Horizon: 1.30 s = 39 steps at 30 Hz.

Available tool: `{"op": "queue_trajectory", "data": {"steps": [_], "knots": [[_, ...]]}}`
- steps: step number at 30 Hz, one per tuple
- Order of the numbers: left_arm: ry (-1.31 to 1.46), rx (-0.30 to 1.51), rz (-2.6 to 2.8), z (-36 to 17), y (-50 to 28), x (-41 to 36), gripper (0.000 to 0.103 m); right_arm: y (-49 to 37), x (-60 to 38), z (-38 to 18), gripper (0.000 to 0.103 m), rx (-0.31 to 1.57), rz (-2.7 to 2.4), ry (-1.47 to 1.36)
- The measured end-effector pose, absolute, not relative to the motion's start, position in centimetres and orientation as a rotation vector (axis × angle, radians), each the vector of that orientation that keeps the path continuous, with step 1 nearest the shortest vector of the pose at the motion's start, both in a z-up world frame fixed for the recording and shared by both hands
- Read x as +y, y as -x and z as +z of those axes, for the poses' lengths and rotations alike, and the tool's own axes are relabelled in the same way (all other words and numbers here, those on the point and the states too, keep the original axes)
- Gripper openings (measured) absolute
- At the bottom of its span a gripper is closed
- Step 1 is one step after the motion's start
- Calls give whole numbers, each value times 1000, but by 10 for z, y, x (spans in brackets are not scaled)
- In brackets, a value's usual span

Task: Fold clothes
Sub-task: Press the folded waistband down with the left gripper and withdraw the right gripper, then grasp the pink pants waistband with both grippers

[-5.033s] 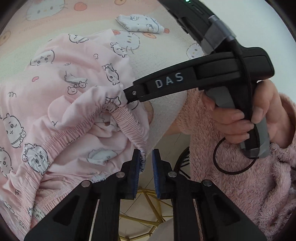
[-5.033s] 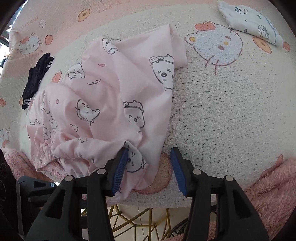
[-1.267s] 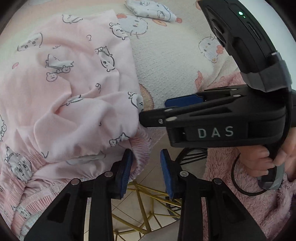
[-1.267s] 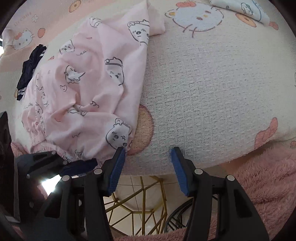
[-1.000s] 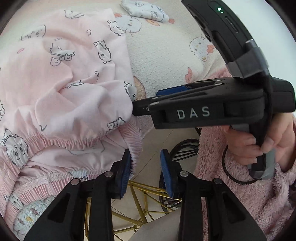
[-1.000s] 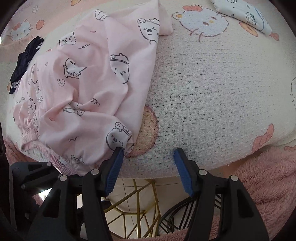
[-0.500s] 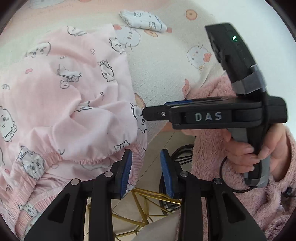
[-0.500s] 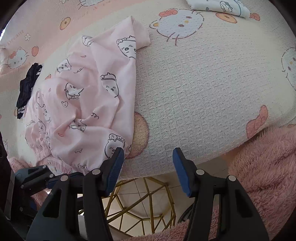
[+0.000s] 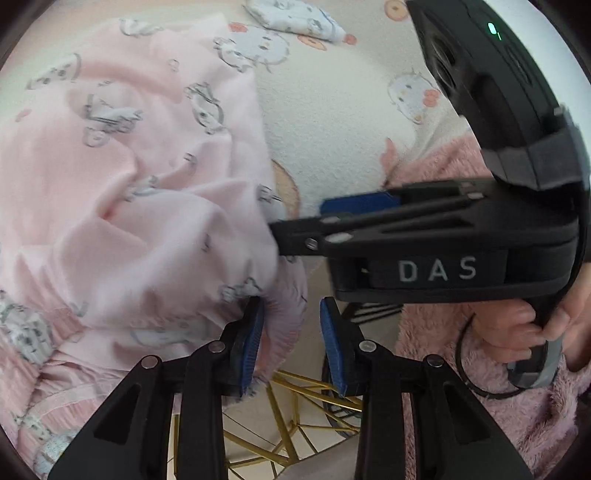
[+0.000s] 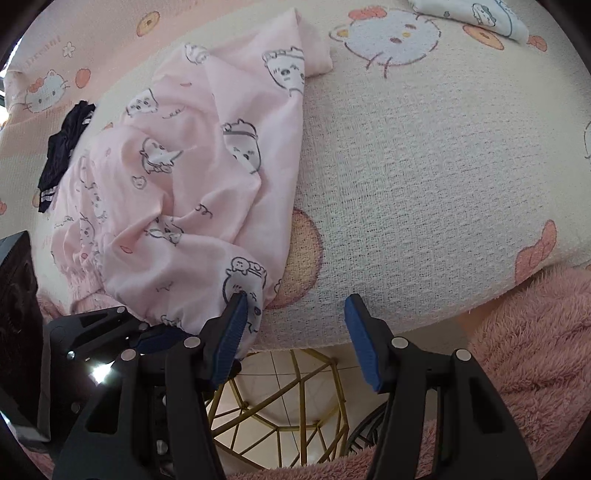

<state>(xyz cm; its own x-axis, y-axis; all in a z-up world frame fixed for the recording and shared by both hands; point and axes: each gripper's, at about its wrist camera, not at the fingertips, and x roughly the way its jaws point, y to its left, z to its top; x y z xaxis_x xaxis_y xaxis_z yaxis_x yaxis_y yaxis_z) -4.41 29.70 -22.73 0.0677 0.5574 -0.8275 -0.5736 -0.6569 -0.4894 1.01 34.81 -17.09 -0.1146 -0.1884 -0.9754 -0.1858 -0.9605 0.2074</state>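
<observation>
The left gripper [image 9: 291,343] has its jaws standing narrowly apart, with the gathered elastic edge of the pink pyjama garment [image 9: 140,206] bulging between them against the left blue pad; the other pad looks clear of the cloth, though blur there makes any contact hard to judge. The right gripper [image 10: 295,336] holds its jaws wider, empty, its left pad at the garment's printed corner that hangs over the surface's front edge. The garment lies crumpled on the left part of the surface [image 10: 406,184], which is covered by a cream waffle-weave blanket printed with cartoon cats and orange rounds. A folded white printed piece [image 10: 476,16] rests at the far right, cut off by the frame, and a dark garment [image 10: 62,147] lies at the far left, well apart from the pink one. Below the surface's edge show pale floor tiles [image 10: 273,435] and a gold wire frame [image 10: 258,413]. A fluffy pink sleeve [image 10: 528,354] fills the lower right. In the left wrist view the right gripper's black body hides much of the blanket, and a hand [image 9: 524,325] grips its handle.
</observation>
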Motion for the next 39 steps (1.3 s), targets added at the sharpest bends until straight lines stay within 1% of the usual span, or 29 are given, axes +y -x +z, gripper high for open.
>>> {"op": "queue_trajectory", "data": {"steps": [1,3,5,8,10,12,14,17,20,24,26,27,28,30,31,32,33,34,37,39], "knots": [[1492,55,1701,-227,37,301,33,-8,342,-172,59,-411,-2300,-2096],[1449,107,1680,-225,24,303,33,-6,330,-174,59,-337,-2303,-2105],[1428,89,1684,-218,20,293,33,-5,323,-174,60,-283,-2311,-2109],[1385,53,1721,-196,16,270,33,-7,318,-176,60,-250,-2325,-2114],[1363,30,1758,-182,13,253,33,-11,319,-177,58,-214,-2339,-2122],[1403,43,1852,-176,14,233,33,-37,307,-186,58,-169,-2354,-2150],[1493,51,1965,-178,20,210,33,-46,301,-180,57,-137,-2377,-2174],[1690,68,2144,-192,35,176,33,-65,264,-165,57,-140,-2392,-2127],[1857,95,2292,-206,44,150,33,-71,239,-173,56,-148,-2425,-2196],[1913,97,2408,-207,42,130,34,-72,233,-191,56,-199,-2479,-2314],[1928,83,2419,-211,42,130,34,-76,230,-194,63,-125,-2459,-2349],[1934,58,2420,-212,42,131,34,-77,225,-198,63,-71,-2425,-2369],[1941,55,2429,-210,43,127,34,-79,219,-202,63,-20,-2384,-2390],[1945,97,2455,-207,42,124,34,-85,214,-209,60,19,-2292,-2446],[1944,98,2466,-205,42,124,34,-89,212,-214,56,34,-2232,-2478],[1944,99,2476,-204,41,124,34,-91,210,-219,54,16,-2172,-2498],[1945,49,2485,-199,41,108,34,-94,208,-223,54,-15,-2111,-2513],[1946,-42,2489,-193,42,80,34,-95,207,-223,54,-96,-2085,-2490],[1943,-340,2503,-180,40,16,34,-96,221,-192,53,-569,-2137,-2201],[1963,-488,2500,-183,36,-5,34,-108,229,-167,55,-712,-2262,-2057]]}}
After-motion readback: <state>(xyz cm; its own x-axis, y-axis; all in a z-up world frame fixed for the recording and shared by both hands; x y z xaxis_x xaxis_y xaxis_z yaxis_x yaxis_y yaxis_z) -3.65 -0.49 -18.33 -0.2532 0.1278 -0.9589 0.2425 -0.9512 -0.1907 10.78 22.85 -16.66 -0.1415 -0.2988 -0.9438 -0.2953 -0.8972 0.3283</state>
